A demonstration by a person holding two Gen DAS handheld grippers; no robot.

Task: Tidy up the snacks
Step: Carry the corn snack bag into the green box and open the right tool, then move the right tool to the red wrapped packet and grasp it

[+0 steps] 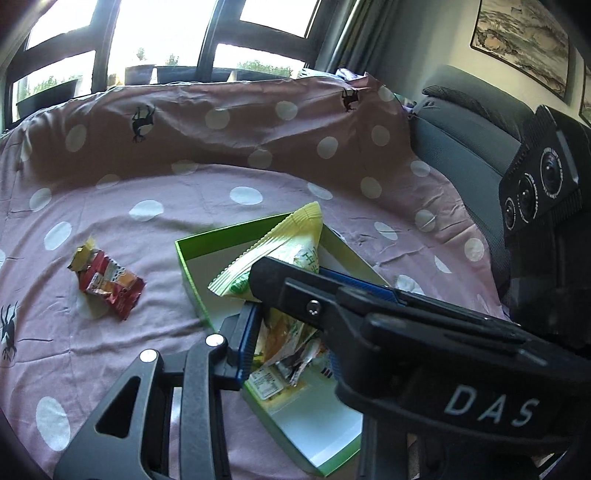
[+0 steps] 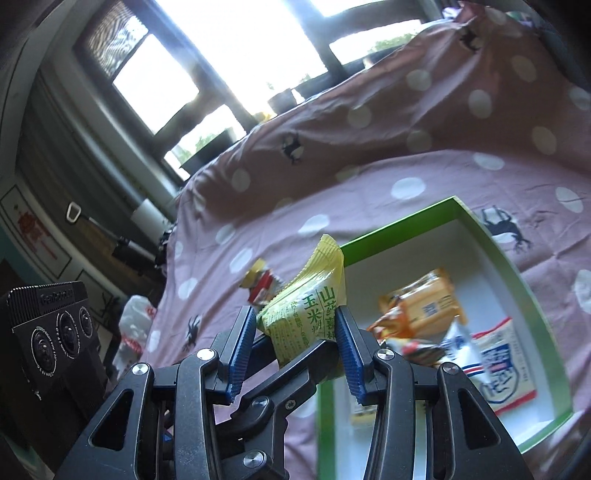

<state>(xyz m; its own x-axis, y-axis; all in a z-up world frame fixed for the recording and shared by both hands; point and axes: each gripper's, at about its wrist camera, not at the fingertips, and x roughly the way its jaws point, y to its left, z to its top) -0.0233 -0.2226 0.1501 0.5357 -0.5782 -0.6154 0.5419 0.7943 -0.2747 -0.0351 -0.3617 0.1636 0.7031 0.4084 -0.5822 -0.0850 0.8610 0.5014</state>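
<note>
Blue ribbed pads (image 2: pixel 243 343) of the right gripper (image 2: pixel 295 325) flank a yellow-green snack packet (image 2: pixel 306 314), which is clamped between them and raised above the bedspread (image 2: pixel 369 206); a second black finger (image 2: pixel 295 365) crosses under the packet in the right wrist view. Left gripper (image 1: pixel 255 299), seen from its own camera, is pinched on the same packet (image 1: pixel 280 251), one finger lying across its lower end; both tongs thus grasp one item, held over the near-left corner of the green box (image 2: pixel 406 221). Box interior, white, contains an orange packet (image 2: pixel 424 306), a white-and-blue packet (image 2: pixel 502 362) and further wrappers that are partly hidden; a red snack packet (image 1: pixel 107 284) lies alone on the pink dotted bedspread, well apart from the box on its left; a grey chair (image 1: pixel 465 147) stands beyond the bed edge; a window (image 1: pixel 166 33) fills the background.
</note>
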